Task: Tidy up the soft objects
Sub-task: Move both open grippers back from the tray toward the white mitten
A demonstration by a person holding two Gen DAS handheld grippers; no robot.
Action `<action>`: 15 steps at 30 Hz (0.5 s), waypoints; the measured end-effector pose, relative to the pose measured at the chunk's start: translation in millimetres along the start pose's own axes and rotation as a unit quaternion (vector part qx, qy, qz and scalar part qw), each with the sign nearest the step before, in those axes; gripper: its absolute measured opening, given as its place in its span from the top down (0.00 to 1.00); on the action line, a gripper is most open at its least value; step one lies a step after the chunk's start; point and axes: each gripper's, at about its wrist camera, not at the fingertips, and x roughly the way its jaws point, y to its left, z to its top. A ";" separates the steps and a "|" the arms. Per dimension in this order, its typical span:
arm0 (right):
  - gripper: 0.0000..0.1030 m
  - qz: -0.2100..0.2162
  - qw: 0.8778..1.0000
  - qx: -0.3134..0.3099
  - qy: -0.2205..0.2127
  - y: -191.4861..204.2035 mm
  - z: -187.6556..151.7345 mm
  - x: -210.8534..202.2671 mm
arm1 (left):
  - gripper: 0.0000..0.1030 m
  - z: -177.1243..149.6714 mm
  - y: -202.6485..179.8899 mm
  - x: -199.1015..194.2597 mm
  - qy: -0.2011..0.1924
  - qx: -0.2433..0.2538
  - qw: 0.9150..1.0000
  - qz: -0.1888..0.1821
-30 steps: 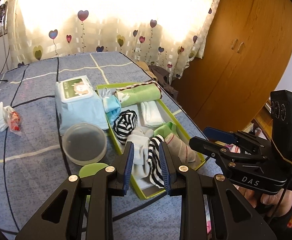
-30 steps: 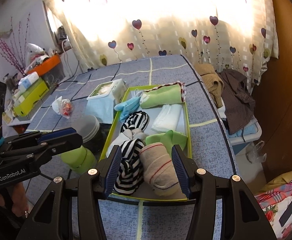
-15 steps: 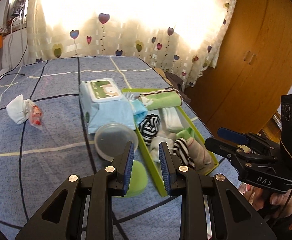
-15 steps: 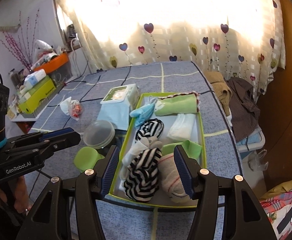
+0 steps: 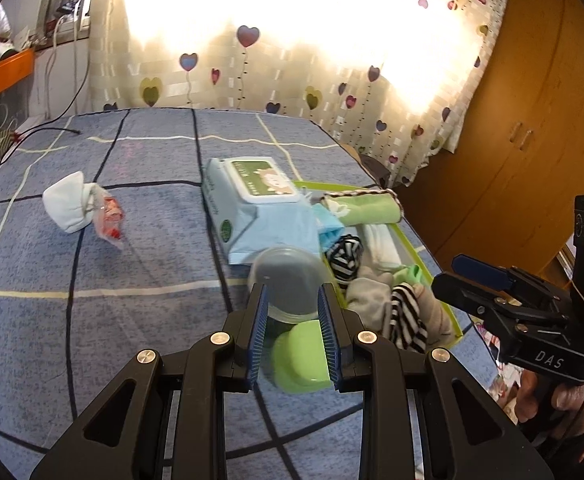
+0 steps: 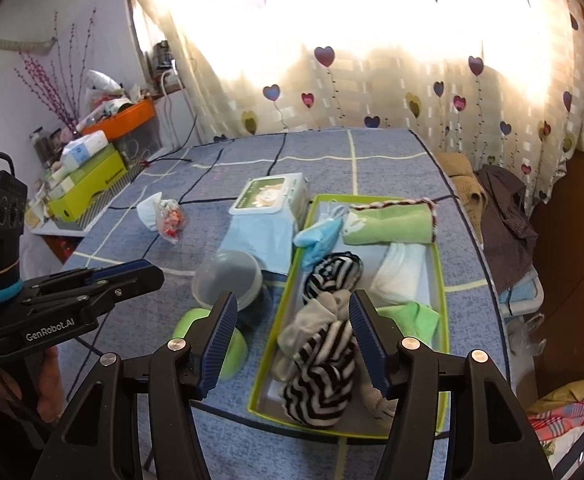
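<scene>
Both grippers had swung away from the green cardboard tray (image 6: pixel 443 280) of rolled socks toward the white sock (image 5: pixel 68 202) at ten o'clock; the left gripper (image 5: pixel 294 330) had narrow empty jaws, the right gripper (image 6: pixel 292 340) jaws were opening wide, empty.

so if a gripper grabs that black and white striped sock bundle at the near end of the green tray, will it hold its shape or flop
Probably flop: the black and white striped sock bundle looks like loose knit fabric, sagging over the grey sock beside it. Likely light, squashing between the pads. It seems unlikely to roll, lying slumped in the green tray.
</scene>
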 end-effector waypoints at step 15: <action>0.43 0.066 0.994 -0.077 0.027 72.4 41.2 54.6 | 0.74 3.9 96.7 -12.0 -0.016 -0.090 0.994 0.062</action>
